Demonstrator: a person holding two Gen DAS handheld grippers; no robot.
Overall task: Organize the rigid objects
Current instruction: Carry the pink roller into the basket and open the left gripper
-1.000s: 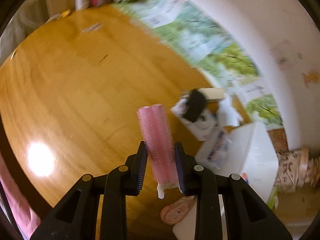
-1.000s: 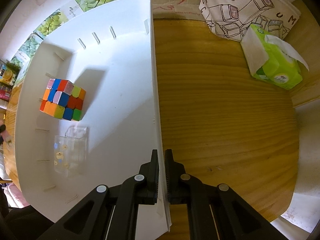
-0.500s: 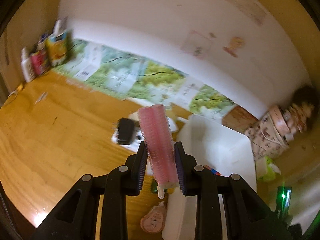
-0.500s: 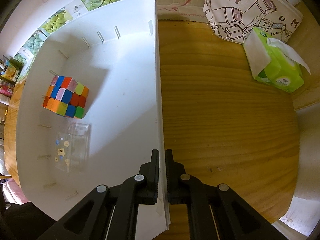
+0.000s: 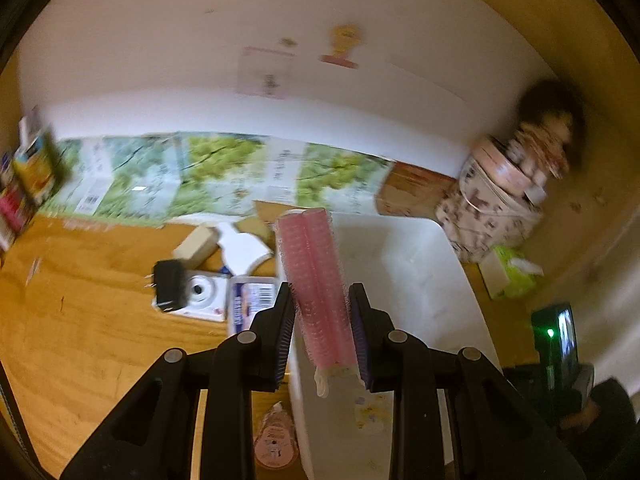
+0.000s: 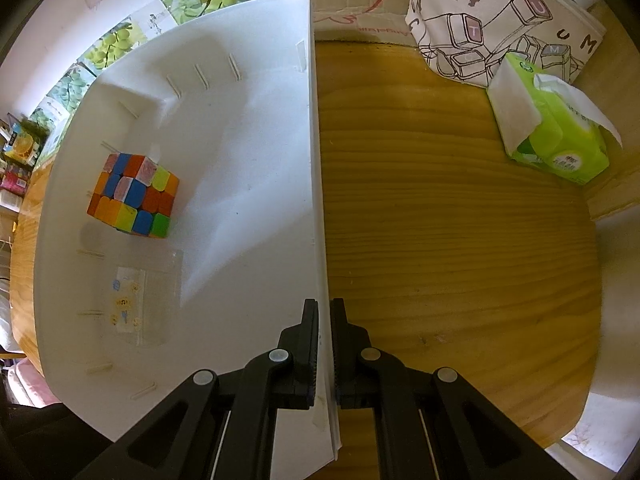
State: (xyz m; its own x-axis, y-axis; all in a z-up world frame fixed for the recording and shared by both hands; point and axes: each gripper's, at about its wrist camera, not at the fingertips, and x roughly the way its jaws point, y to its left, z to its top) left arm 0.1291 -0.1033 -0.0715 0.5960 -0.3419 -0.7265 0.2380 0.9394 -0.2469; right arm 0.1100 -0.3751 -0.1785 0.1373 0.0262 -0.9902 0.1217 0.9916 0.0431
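Presently the left tongs [image 5: 322,320] are clamped on a pink roller [image 5: 314,276], held upright above the near edge of the white bin [image 5: 404,264]. The right tongs [image 6: 324,344] are pinched on the bin [image 6: 248,160] wall — one pad inside, one outside. Inside lie a cube [image 6: 134,196] and a clear box [image 6: 140,300], just apart. The bin stands on the wooden counter [image 6: 440,220].
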